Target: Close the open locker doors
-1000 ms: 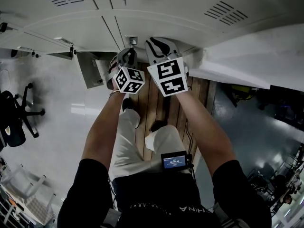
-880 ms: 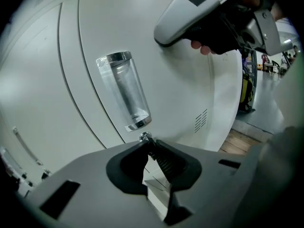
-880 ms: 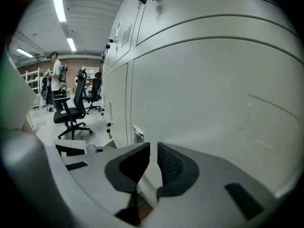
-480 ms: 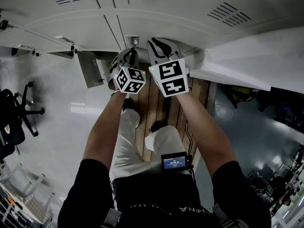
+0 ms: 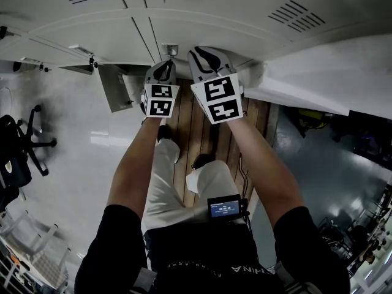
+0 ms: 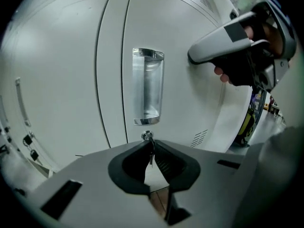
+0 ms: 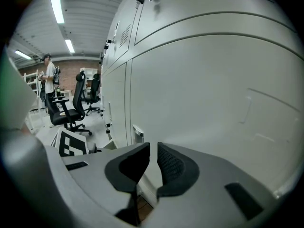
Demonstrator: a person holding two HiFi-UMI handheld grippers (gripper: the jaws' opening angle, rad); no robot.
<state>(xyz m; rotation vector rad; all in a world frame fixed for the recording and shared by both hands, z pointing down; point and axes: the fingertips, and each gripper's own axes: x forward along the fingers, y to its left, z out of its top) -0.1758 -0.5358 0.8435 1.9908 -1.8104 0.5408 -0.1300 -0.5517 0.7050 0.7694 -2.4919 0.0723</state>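
Observation:
A pale grey locker door (image 5: 208, 26) stands flush with its row. My left gripper (image 6: 148, 142) is shut on the small key (image 6: 150, 154) in the lock (image 6: 147, 136), just under the recessed steel handle (image 6: 147, 86). In the head view the left gripper (image 5: 166, 61) meets the lock (image 5: 169, 49). My right gripper (image 5: 205, 52) rests its tips against the same door, to the right of the handle. Its jaws (image 7: 153, 146) stand almost together with nothing between them. The right gripper (image 6: 223, 37) also shows touching the door.
A small lower locker door (image 5: 115, 88) hangs open at the left, over the pale floor. A large white panel (image 5: 324, 78) slants out at the right. Wooden boards (image 5: 199, 133) lie under the person's feet. Black office chairs (image 7: 71, 109) and a standing person (image 7: 49, 77) are down the aisle.
My left gripper has turned about its own axis at the lock, so its marker cube now shows one flat face. The right gripper has stayed against the door.

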